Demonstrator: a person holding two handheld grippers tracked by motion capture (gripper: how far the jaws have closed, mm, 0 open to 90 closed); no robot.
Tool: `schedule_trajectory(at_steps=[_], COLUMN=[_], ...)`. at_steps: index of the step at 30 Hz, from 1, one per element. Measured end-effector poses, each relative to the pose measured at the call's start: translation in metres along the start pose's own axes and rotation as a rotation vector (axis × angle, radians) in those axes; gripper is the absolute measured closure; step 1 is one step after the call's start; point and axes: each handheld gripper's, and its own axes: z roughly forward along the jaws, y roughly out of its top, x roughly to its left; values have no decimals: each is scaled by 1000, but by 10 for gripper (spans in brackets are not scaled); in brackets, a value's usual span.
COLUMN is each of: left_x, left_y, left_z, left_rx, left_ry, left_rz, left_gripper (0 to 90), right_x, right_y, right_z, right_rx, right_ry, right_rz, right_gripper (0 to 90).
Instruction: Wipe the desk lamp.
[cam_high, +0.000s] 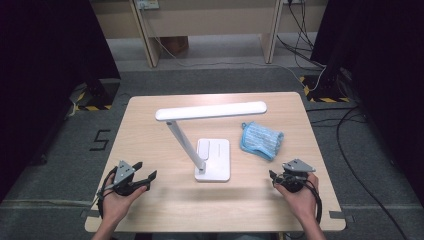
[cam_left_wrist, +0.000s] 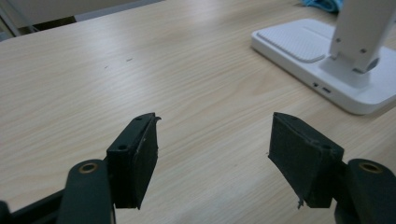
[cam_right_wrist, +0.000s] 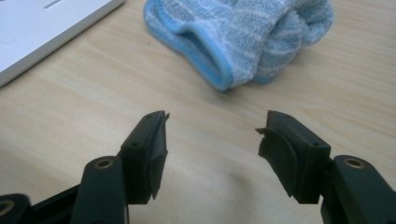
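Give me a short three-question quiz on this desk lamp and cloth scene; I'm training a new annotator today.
1. True or false: the blue cloth lies on the lamp base.
2. Multiple choice: the right tongs point toward A) the cloth, B) the lamp head, C) the table edge.
3. Short answer: what do the left tongs hold?

Key
1. False: the cloth lies on the table, beside the base and apart from it.
2. A: the right gripper view shows the cloth just ahead of the open jaws.
3. Nothing: the jaws stand open over bare wood, with the lamp base off to one side.
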Motion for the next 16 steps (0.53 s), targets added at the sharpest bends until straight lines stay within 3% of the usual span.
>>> schedule_trajectory(at_steps=[5,10,16], left_x=[8,11,9], left_y=[-10,-17,-18], left_z=[4,6,5], left_rx=[7,11,4], left_ry=[20,24,23], left_rz=[-28,-47,-52], left_gripper=[321,328,327], right_x=[4,1,-2], right_y=[-14,-21,-20], right_z=[-5,-7,-8], right_rx=[-28,-108,-174], right_ry=[19,17,16], right_rz=[12,65,96], right_gripper=[413,420,349])
